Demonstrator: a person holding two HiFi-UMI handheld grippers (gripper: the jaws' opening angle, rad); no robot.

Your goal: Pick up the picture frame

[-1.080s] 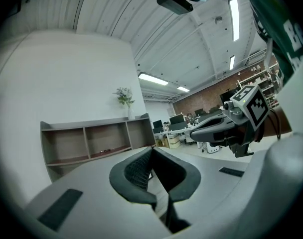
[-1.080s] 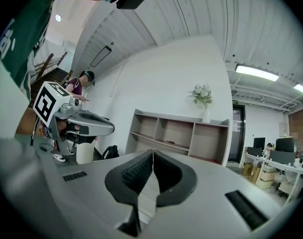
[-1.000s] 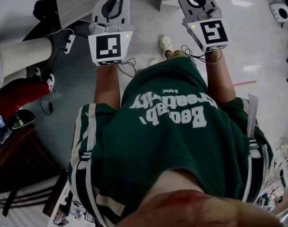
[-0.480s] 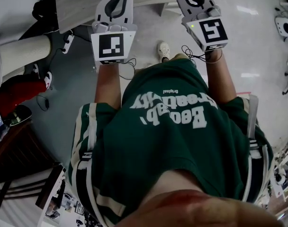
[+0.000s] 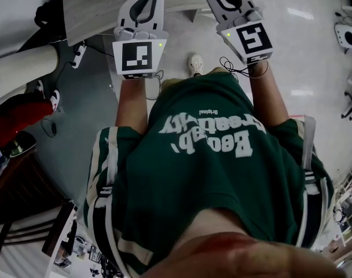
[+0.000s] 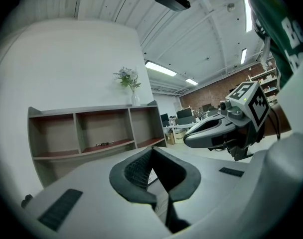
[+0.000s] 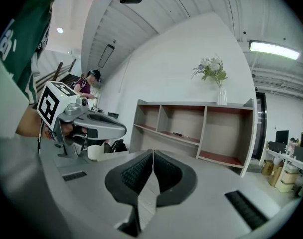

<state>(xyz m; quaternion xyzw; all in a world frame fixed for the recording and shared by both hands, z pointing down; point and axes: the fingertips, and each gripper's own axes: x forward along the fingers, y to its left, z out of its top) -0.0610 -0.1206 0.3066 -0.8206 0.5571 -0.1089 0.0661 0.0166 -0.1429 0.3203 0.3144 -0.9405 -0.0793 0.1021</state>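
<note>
While pointing level, left tool (image 6: 152,151) and right tool (image 7: 152,153) are closed.

— What carries things here?

— A wooden shelf (image 6: 77,129) against the white wall. It has three open compartments side by side, with reddish boards.

— Anything on it?

— A pale vase (image 6: 135,99) of flowers stands upright on its top, toward the right end. A small dark thing (image 6: 104,144) lies on the board of the middle compartment (too small to tell what it is).

— And underfoot?

— A pale, glossy floor (image 5: 315,45), with a duller grey stretch (image 5: 89,114) at the head view's left. A white shoe (image 5: 194,63) rests on the pale part. A thin dark cable (image 5: 51,126) lies looped on the grey.
</note>
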